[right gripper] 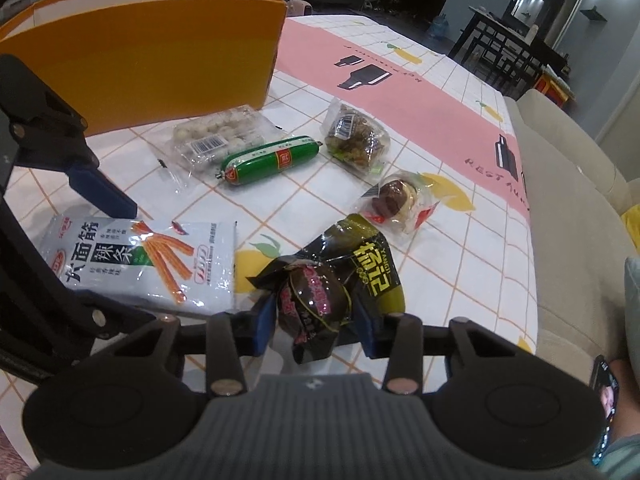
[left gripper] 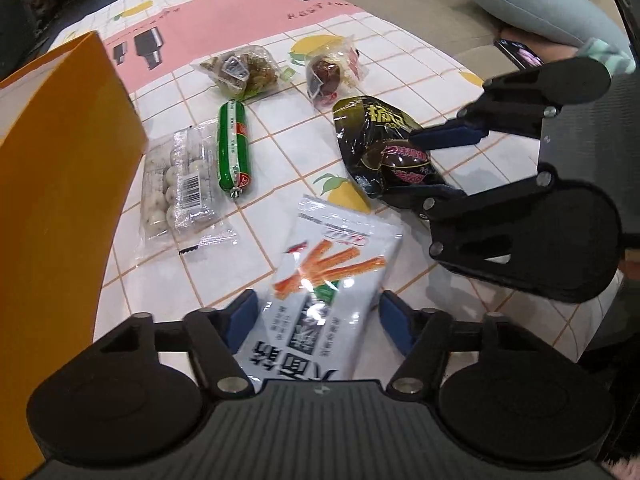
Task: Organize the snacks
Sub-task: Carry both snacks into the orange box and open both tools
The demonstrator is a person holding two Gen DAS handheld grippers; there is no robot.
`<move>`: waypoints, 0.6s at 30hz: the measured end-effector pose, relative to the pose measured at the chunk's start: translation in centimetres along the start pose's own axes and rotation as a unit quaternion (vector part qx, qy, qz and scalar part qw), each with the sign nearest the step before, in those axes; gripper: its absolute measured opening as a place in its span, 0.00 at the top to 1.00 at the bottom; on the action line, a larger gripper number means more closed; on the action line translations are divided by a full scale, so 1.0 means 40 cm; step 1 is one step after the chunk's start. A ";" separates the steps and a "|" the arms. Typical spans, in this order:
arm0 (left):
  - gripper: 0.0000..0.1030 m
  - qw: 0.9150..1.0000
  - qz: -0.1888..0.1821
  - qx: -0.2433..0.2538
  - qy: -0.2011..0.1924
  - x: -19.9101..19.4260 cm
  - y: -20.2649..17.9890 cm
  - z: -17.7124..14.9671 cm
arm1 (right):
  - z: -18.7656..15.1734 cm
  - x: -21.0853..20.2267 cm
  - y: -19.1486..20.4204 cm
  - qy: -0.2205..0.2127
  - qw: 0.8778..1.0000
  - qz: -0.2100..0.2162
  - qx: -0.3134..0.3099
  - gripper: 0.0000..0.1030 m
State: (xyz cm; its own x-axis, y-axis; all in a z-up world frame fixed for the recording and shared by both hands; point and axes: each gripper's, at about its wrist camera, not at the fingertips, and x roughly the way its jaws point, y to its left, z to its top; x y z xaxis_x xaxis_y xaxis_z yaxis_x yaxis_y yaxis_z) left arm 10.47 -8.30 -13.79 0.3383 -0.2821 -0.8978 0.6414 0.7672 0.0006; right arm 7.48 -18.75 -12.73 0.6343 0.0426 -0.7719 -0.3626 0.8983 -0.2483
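Left wrist view: the left gripper [left gripper: 316,320] straddles the white snack packet [left gripper: 320,284], blue pads either side, contact unclear. The right gripper [right gripper: 316,322] pinches the dark wrapped snack [right gripper: 320,296] on the checked tablecloth [right gripper: 460,272]. Beyond lie a green sausage [right gripper: 272,158], a clear pack of balls [right gripper: 216,140] and an orange box [right gripper: 160,64].

Six snack packets are spread flat on the table: white strip-snack bag [left gripper: 320,280], black pouch [left gripper: 384,148], green sausage [left gripper: 234,148].
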 end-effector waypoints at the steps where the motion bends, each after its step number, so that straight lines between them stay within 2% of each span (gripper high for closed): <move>1: 0.35 1.000 0.005 -0.008 -0.001 -0.002 -0.003 -0.001 | 0.001 -0.001 0.003 0.000 1.000 -0.003 -0.003 0.64; 9: 0.42 0.996 0.041 -0.072 -0.022 -0.034 0.003 -0.014 | 0.007 -0.023 -0.002 -0.003 1.000 -0.008 0.018 0.67; 18: 0.43 0.982 0.038 -0.161 -0.086 -0.181 0.065 0.000 | 0.030 -0.092 -0.012 -0.026 0.998 0.006 0.055 0.67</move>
State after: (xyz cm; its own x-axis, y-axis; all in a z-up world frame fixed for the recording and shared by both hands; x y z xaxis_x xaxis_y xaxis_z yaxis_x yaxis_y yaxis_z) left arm 9.70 -4.25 -7.29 0.5063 -0.2889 -0.8125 0.3685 0.9243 -0.0990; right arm 6.15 -18.80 -9.07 0.6655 0.0740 -0.7428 -0.2948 0.9402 -0.1704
